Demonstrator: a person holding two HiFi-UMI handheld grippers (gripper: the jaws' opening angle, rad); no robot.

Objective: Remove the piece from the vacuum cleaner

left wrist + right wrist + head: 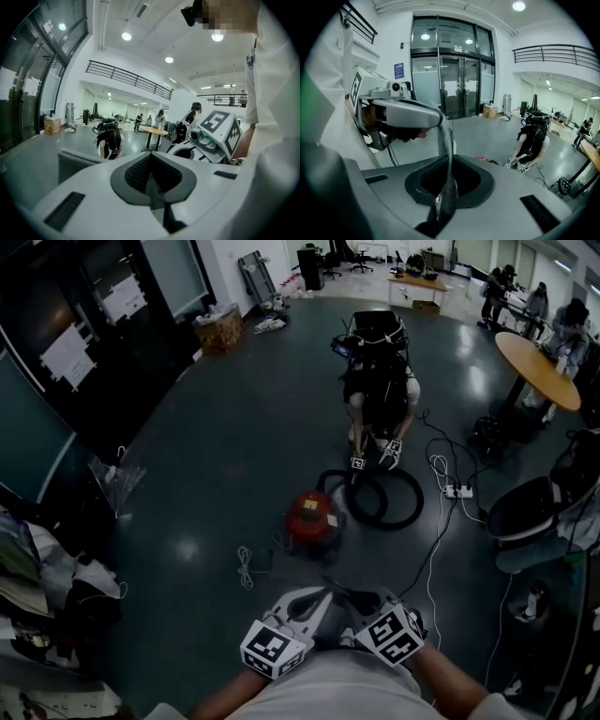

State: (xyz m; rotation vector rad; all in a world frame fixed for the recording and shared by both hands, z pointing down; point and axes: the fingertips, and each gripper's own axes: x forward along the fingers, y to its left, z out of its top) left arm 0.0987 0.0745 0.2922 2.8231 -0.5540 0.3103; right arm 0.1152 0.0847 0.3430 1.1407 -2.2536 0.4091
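A red vacuum cleaner (309,514) stands on the dark floor ahead of me, with its black hose (384,498) coiled to its right. Only a sliver of its red top (483,159) shows in the right gripper view. Both grippers are held close to my body, well short of the vacuum and side by side. The left gripper (317,601) and the right gripper (367,604) each carry a marker cube. In their own views the left gripper (151,187) and the right gripper (446,129) show jaws closed together with nothing between them.
Another person (377,395) bends over the hose with two grippers at the floor. A power strip (457,490) with cables lies to the right, a coiled cable (246,568) left of the vacuum. A round table (539,371), a black chair (525,512) and a box (220,331) stand around.
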